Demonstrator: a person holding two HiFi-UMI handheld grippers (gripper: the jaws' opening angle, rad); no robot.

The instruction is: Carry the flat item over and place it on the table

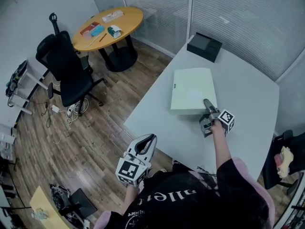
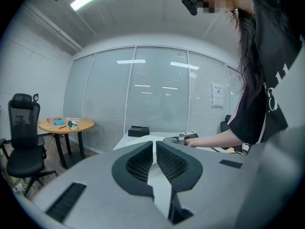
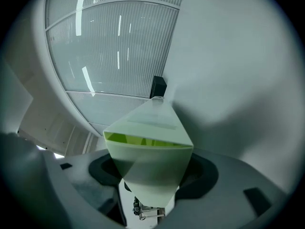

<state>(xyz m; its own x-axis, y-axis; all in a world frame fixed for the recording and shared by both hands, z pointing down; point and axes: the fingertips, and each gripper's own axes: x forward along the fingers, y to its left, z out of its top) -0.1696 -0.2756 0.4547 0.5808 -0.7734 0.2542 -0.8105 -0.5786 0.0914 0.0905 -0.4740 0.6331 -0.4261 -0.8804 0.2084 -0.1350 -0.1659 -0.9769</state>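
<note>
We clamp the flat item's [image 1: 192, 89] near edge in the right gripper [image 1: 208, 104] over mid-bench [image 1: 248, 109]; the left gripper [image 1: 148, 141] has its jaws together, empty.

Head view overhead, gripper views low, all sharing table [image 1: 248, 120]

**Q:** Which arm leads in this frame?

**A:** The right. Its bare forearm stretches forward from a black short sleeve. The right gripper [image 1: 207, 102] points away from the body, marker cube at the wrist end, and its jaws are clamped on the near edge of the flat item [image 1: 190, 87].

**Q:** And the left?

**A:** The left gripper [image 1: 150, 139] is held low, close in front of the torso, pointing forward. Its jaws are pressed together at the tips with nothing between them.
</note>
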